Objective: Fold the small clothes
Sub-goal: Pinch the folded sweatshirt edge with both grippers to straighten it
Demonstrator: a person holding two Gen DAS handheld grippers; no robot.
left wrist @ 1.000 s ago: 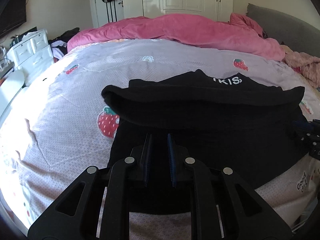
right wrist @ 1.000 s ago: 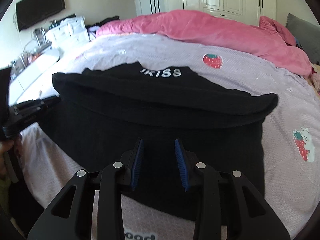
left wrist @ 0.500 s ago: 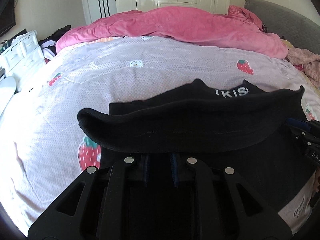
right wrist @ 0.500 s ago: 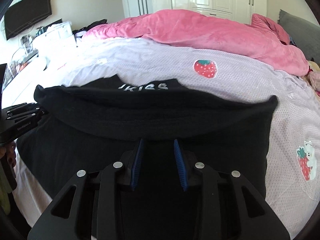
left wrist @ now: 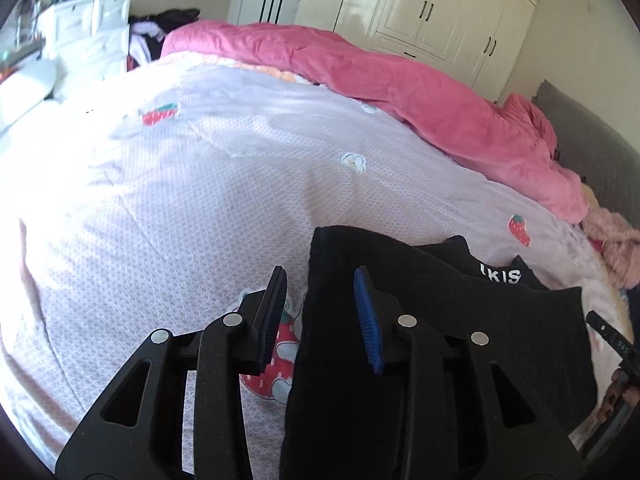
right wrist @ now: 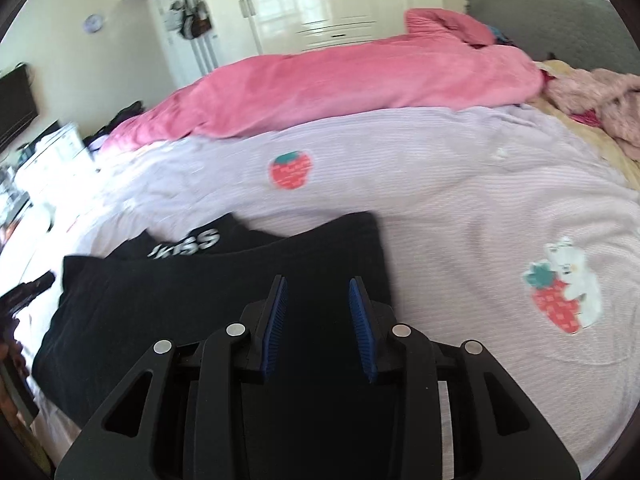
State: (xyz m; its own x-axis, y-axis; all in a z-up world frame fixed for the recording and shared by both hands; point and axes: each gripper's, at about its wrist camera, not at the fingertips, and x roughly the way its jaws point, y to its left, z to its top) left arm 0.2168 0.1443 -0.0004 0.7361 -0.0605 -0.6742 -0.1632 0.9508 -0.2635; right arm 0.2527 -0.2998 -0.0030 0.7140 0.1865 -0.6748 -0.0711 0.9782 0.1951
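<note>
The black garment (left wrist: pixel 440 340) is found lying on the lilac strawberry-print bedspread (left wrist: pixel 200 184), its lower portion laid over the upper so that only part of the white lettering (right wrist: pixel 186 243) remains exposed. The fold is judged to have been set down deliberately, edge roughly to edge.

The left gripper (left wrist: pixel 320 312) is seen with its jaws apart, these having just been opening; its blue pads (left wrist: pixel 366 316) straddle the garment's left edge without pressing on it, so the cloth is taken as released. The right gripper (right wrist: pixel 316 320) is likewise held apart over the garment's right side, nothing being clamped. A pink duvet (right wrist: pixel 340 80) is noted bunched along the far side, clear of the work.
</note>
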